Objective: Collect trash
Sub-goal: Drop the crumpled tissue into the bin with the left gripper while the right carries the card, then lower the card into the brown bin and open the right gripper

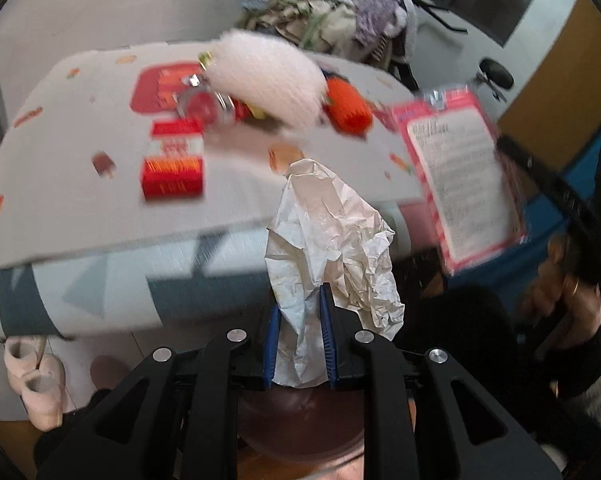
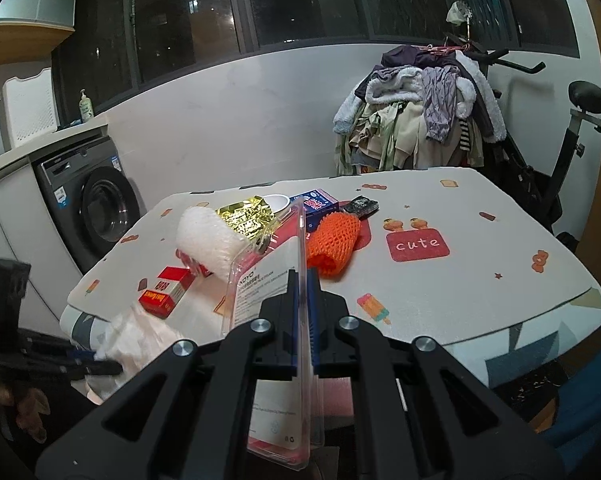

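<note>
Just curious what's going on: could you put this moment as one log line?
left gripper: holds crumpled paper | right gripper: holds plastic package | table: litter remains

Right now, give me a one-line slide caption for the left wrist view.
Left gripper clamps crumpled white paper off the table's edge; beside it, a pink-backed package is held up.

left gripper (image 1: 300, 332) pitched downward, blue pads clamped on crumpled white paper (image 1: 324, 240); right gripper (image 2: 303, 280) fully closed, pinching clear plastic package (image 2: 278, 312) edge-on, person's hand (image 1: 568, 304) gripping its handle
</note>
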The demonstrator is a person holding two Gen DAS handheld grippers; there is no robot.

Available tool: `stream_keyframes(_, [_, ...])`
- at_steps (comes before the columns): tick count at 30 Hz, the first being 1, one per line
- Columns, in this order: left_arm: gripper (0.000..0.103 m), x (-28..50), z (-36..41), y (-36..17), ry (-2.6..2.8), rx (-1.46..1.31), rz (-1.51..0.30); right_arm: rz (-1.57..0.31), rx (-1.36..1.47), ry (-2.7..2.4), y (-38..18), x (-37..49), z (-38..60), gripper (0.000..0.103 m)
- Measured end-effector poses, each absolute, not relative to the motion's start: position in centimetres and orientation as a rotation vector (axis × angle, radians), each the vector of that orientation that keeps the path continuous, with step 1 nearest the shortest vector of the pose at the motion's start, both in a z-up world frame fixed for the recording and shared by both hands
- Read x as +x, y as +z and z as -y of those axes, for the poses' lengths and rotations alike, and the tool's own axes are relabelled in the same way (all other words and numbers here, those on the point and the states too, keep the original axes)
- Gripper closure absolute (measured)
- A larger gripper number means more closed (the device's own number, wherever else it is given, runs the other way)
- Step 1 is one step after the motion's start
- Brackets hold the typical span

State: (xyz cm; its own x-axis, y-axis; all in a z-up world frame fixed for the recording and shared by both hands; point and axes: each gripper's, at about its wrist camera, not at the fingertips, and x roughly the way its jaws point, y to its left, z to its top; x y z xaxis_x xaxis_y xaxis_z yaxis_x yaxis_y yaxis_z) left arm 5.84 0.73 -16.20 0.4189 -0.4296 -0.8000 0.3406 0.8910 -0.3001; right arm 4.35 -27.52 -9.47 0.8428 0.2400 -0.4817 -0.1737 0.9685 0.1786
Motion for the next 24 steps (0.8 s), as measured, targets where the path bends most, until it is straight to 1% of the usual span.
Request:
stream_keyframes(3, [0.084, 4.4, 0.4, -17.9, -0.515, -0.053, -1.083, -0.524, 0.129, 0.216, -9.4, 3.2, 27.7, 0.095])
stream_keyframes(4, [0.081, 4.2, 0.8, -18.4, -0.528, -0.042, -1.099, -0.525, 0.128, 0.216, -9.4, 2.9, 27.8, 0.095])
stream_keyframes(6, [0.067, 3.6, 1.6, -19.0, -0.55, -0.024, -1.112, -0.531, 0.127, 0.218, -9.4, 2.4, 28.0, 0.095])
stream_keyframes(7, [0.049, 3.4, 1.9, -19.2, -0.553, -0.007, -1.107, -0.535, 0.126, 0.22, -9.4, 2.2, 28.0, 0.095])
stream_keyframes(8, [0.039, 3.3, 1.9, -19.1, -0.55, 0.0, -1.099, -0.541, 0.124, 0.226, -9.5, 2.0, 28.0, 0.095])
stream_keyframes(9, [0.038, 3.3, 1.9, -18.9, -0.546, 0.007, -1.086, -0.549, 0.12, 0.233, -9.7, 1.8, 28.0, 0.095])
stream_keyframes(10, [0.034, 3.2, 1.6, -18.5, -0.539, 0.01, -1.059, -0.557, 0.114, 0.24, -9.9, 1.6, 27.8, 0.095])
stream_keyframes(11, [0.026, 3.2, 1.3, -18.1, -0.529, 0.009, -1.039, -0.57, 0.103, 0.253, -10.2, 1.4, 27.5, 0.095])
stream_keyframes(13, [0.018, 2.8, 0.3, -17.2, -0.503, 0.006, -0.978, -0.592, 0.089, 0.277, -10.9, 1.2, 26.8, 0.095])
stream_keyframes(16, [0.013, 2.1, -1.2, -16.0, -0.461, 0.022, -0.885, -0.636, 0.057, 0.333, -12.2, 0.8, 25.3, 0.095])
stream_keyframes(19, [0.01, 1.0, -2.6, -15.3, -0.407, 0.069, -0.805, -0.687, 0.021, 0.405, -13.9, 0.4, 23.1, 0.095])
stream_keyframes(24, [0.008, -0.2, -4.3, -15.2, -0.35, 0.093, -0.739, -0.78, -0.091, 0.504, -16.5, -0.1, 19.1, 0.095])
